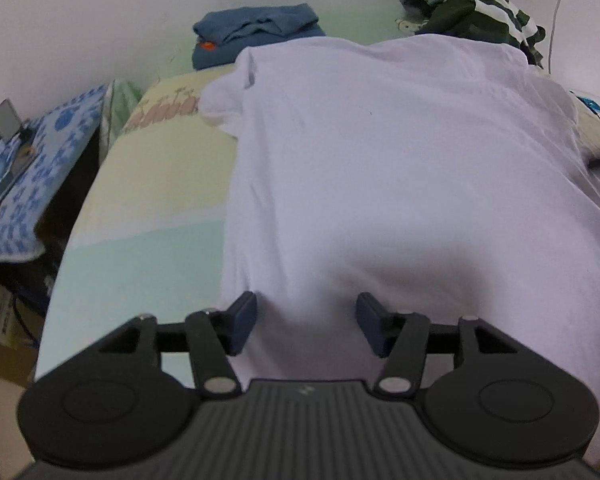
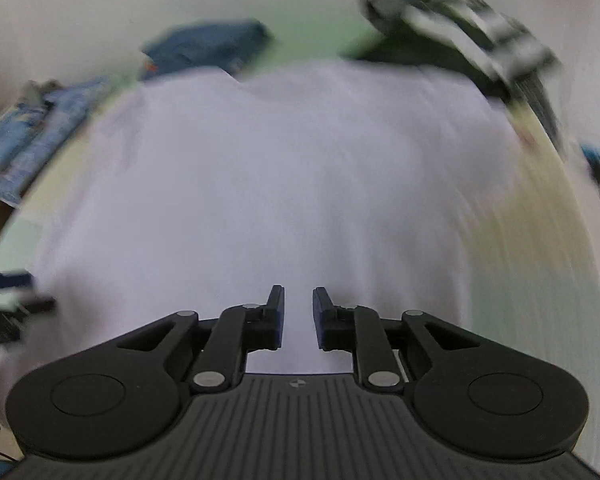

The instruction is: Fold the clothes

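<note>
- One white T-shirt (image 1: 380, 168) is the garment before us, spread flat on a bed (image 1: 148, 208) with a pale yellow-and-green cover; its long axis runs from the near hem away to the far shoulders, and a short sleeve (image 1: 220, 108) sticks out on the far left.
- Both grippers sit at the near hem, pointing along that long axis. Our left gripper (image 1: 306, 326) is by the shirt's near-left corner, fingers spread wide with cloth lying between them but not pinched.
- Our right gripper (image 2: 299, 316) is over the hem further right, fingers apart by a narrow gap and nothing clamped that we can see; its view is blurred by motion.
- We judge that any lengthwise fold turns on lifting this near edge toward the far end, and each gripper is nearest its own corner. Whether the shirt is laid out for folding or only spread, we cannot tell.
- Beyond the far edge lie a blue folded garment (image 1: 256, 30) to the left and a dark striped heap (image 1: 484, 12) to the right.
</note>
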Demonstrator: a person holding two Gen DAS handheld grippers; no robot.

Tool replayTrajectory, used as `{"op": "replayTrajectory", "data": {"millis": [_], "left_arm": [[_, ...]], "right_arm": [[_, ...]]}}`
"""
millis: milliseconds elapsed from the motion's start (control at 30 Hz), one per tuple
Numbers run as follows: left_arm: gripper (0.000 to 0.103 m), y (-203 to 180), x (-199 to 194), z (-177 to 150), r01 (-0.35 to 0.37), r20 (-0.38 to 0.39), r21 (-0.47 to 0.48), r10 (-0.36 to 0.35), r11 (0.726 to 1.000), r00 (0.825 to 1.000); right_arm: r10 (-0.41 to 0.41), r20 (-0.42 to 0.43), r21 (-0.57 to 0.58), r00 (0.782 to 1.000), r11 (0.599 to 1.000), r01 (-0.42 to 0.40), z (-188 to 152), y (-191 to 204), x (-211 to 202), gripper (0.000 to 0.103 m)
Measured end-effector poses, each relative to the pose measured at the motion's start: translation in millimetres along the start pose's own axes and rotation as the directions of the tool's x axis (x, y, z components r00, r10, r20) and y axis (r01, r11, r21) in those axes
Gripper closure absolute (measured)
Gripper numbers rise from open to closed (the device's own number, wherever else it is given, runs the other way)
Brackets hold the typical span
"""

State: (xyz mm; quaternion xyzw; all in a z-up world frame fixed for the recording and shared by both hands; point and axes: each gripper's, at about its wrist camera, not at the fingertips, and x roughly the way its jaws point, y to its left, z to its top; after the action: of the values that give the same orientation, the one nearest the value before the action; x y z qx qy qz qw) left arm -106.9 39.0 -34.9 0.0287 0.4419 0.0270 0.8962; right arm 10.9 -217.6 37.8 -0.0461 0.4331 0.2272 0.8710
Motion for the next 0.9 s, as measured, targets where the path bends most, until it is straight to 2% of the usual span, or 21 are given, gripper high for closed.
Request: {"op": "replayTrajectory", "data": {"millis": [67, 133, 167, 233, 267, 333, 367, 433, 533, 633, 700, 800, 900], "left_arm": [[0.043, 3.3, 4.6, 5.8, 0.009, 0.012, 0.013, -0.009, 1.0, 1.0], [0.039, 6.1, 9.1, 11.6, 0.018, 0.025, 0.026, -0.018, 1.0, 1.0], [0.037, 7.6, 11.3, 14.4, 0.022, 0.031, 0.032, -0.023, 0.999, 0.999], [0.029, 10.4, 15.8, 20.2, 0.03, 0.044, 0.046, -0.032, 0.998, 0.999], [0.025, 11.9, 16.1, 21.0, 0.033, 0.052, 0.052, -0.036, 0.998, 0.998], [0.024, 17.2, 16.2, 22.9, 0.056, 0.051, 0.041, -0.058, 0.998, 0.997], [0.024, 20.0, 16.3, 23.9, 0.068, 0.05, 0.035, -0.07, 0.997, 0.996], [0.024, 21.2, 18.2, 27.0, 0.064, 0.053, 0.036, -0.066, 0.997, 0.996], [0.022, 22.3, 21.3, 31.9, 0.055, 0.057, 0.039, -0.057, 0.998, 0.997], [0.021, 23.4, 24.4, 36.8, 0.045, 0.062, 0.042, -0.048, 0.998, 0.997], [0.018, 24.1, 26.4, 40.1, 0.039, 0.065, 0.045, -0.041, 0.998, 0.997], [0.015, 25.6, 29.3, 44.6, 0.03, 0.069, 0.042, -0.033, 0.999, 0.997], [0.012, 28.4, 31.8, 48.1, 0.025, 0.07, 0.025, -0.026, 0.999, 0.997]], "right_arm": [[0.07, 0.041, -0.091, 0.997, 0.994, -0.066, 35.1, 30.1, 6.9, 0.084], [0.142, 0.075, -0.183, 0.987, 0.975, -0.127, 70.2, 60.2, 13.8, 0.067], [0.182, 0.088, -0.245, 0.979, 0.957, -0.156, 82.3, 79.8, 21.8, 0.066], [0.25, 0.102, -0.36, 0.963, 0.912, -0.198, 101.9, 119.2, 41.2, 0.067], [0.28, 0.083, -0.392, 0.957, 0.892, -0.227, 107.5, 136.9, 54.6, 0.067], [0.339, 0.023, -0.438, 0.941, 0.849, -0.295, 115.4, 169.4, 84.3, 0.08], [0.35, -0.007, -0.451, 0.937, 0.835, -0.316, 114.9, 182.3, 99.5, 0.081], [0.316, -0.043, -0.503, 0.948, 0.813, -0.294, 107.9, 205.0, 129.7, 0.081], [0.224, -0.01, -0.554, 0.975, 0.81, -0.192, 99.9, 214.3, 159.9, 0.081], [0.211, -0.045, -0.533, 0.977, 0.821, -0.202, 105.0, 207.3, 181.9, 0.081], [0.23, -0.064, -0.499, 0.971, 0.836, -0.23, 109.9, 205.1, 191.3, 0.083], [0.234, -0.071, -0.479, 0.97, 0.845, -0.239, 117.0, 205.4, 193.8, 0.101], [0.33, -0.085, -0.335, 0.94, 0.879, -0.339, 136.3, 193.1, 189.6, 0.101]]}}
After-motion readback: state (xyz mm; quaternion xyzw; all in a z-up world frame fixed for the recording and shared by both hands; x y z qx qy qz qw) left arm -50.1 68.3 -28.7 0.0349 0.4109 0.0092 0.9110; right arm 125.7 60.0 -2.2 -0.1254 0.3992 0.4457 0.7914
